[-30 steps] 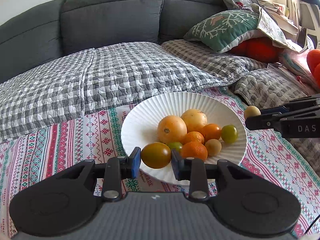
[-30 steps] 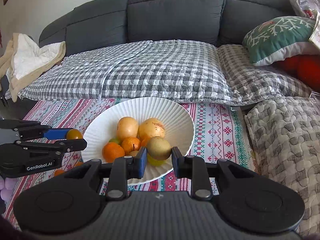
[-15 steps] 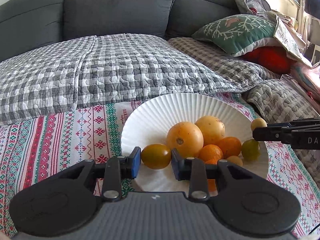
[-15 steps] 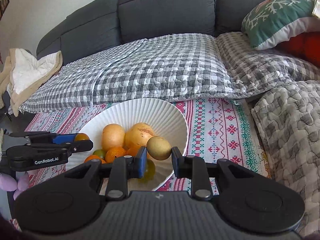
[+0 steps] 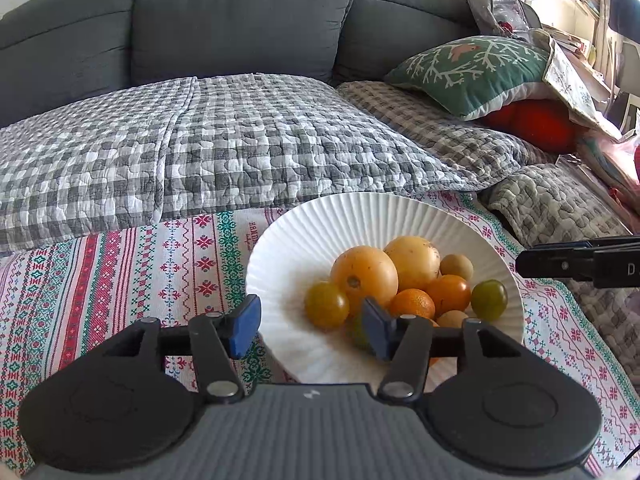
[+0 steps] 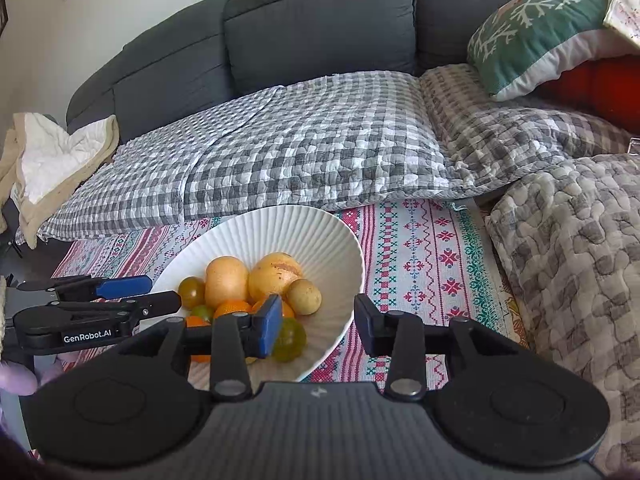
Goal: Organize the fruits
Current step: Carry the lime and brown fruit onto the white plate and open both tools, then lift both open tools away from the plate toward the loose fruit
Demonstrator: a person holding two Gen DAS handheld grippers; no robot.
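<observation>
White and ribbed, the bowl sits on the patterned cloth of the surface, against the checked quilt of the grey sofa, and it carries every fruit I can see. I pile them here because the sloping wall gathers round things toward the middle and keeps them from rolling off.

My left tool hangs at the bowl's 7 o'clock edge, fingers spread wide and gripping nothing. The olive-brown tomato lies just past them, resting against the large orange fruit.

My right tool straddles the rim at 4 o'clock, likewise parted and bare. The small tan fruit sits on the heap against the pale yellow fruit, with a green tomato just below the left finger.

Half a second ago each tool pinched its fruit: the left held the tomato over the near rim, the right held the tan fruit above the pile. Both have let go since, and both fruits have dropped into the heap.

In the left view the tan fruit shows at 2 o'clock of the pile, with tangerines crowding the near side. Judging from the cloth around the bowl, no loose fruit remains in sight.
</observation>
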